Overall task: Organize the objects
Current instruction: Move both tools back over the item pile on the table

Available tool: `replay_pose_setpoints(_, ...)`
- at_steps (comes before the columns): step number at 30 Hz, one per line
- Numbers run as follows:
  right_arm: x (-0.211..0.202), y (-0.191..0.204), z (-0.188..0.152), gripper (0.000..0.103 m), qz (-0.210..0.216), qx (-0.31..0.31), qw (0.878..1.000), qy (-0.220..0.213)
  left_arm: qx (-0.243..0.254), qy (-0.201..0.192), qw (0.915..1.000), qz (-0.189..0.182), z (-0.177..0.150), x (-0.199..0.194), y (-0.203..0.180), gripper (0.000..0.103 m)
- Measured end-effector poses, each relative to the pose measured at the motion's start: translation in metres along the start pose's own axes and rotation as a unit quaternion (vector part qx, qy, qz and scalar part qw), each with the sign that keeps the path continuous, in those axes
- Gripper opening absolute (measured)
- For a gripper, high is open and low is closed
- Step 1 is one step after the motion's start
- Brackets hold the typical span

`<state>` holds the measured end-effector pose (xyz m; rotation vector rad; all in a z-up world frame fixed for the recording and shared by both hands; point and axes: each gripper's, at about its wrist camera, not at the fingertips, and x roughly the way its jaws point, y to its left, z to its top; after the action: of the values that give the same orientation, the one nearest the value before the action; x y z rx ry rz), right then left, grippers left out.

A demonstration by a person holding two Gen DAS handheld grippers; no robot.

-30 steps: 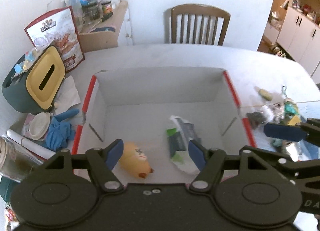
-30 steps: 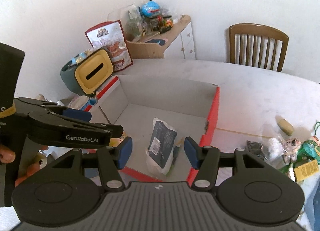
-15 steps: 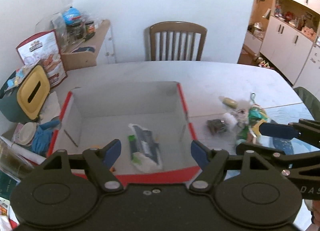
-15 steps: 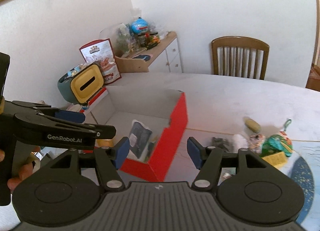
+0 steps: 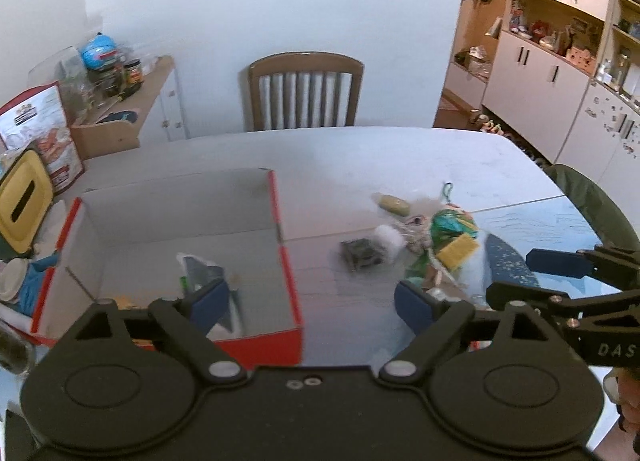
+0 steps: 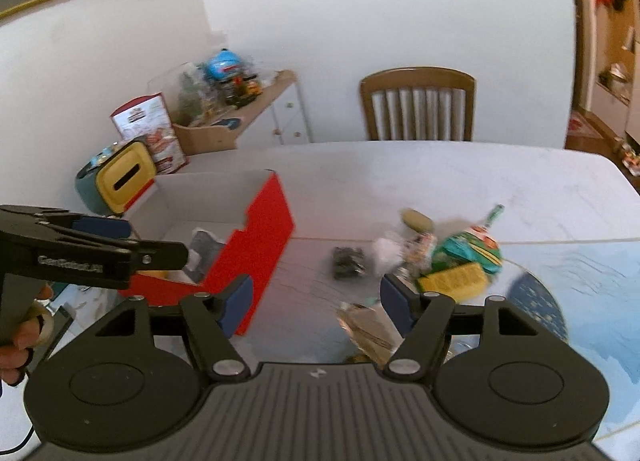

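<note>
A red-sided cardboard box (image 5: 286, 273) (image 6: 264, 237) stands on the white table, left of centre, with a white and dark packet (image 5: 200, 273) (image 6: 204, 245) inside. Right of it lies a loose pile: a small dark packet (image 5: 360, 255) (image 6: 348, 263), a white fluffy piece (image 5: 390, 239), an olive oval (image 5: 394, 203) (image 6: 418, 219), a green toy (image 6: 472, 247) and a yellow block (image 5: 458, 249) (image 6: 454, 279). My left gripper (image 5: 310, 299) is open and empty over the box's near right corner. My right gripper (image 6: 316, 301) is open and empty, short of the pile.
A yellow-lidded tissue box (image 6: 122, 177) and a red snack bag (image 5: 38, 129) sit at the table's left edge. A wooden chair (image 5: 306, 91) stands behind the table, beside a cluttered side cabinet (image 6: 240, 113). A blue patterned mat (image 6: 580, 281) covers the table's right part.
Both grippers have pulled back and swung right, away from over the box toward the pile. The orange toy in the box has slipped out of sight behind the left gripper. Both stayed open.
</note>
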<state>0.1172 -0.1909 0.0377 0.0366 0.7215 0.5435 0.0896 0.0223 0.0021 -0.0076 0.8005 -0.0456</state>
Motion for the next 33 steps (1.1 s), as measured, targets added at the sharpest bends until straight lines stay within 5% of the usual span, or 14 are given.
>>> replay_pose_setpoints(11,-0.011,-0.055,-0.013,0.070,-0.027,0.034,0.999,0.000,0.021,-0.018,0.9994,-0.021,-0.011,0.006,-0.036,0.102)
replay_pose_setpoints(33,0.044,-0.079,-0.068,0.070,-0.040,-0.042,0.996,0.075,0.026,0.004,0.9980,-0.057,-0.022,0.075,-0.083,0.102)
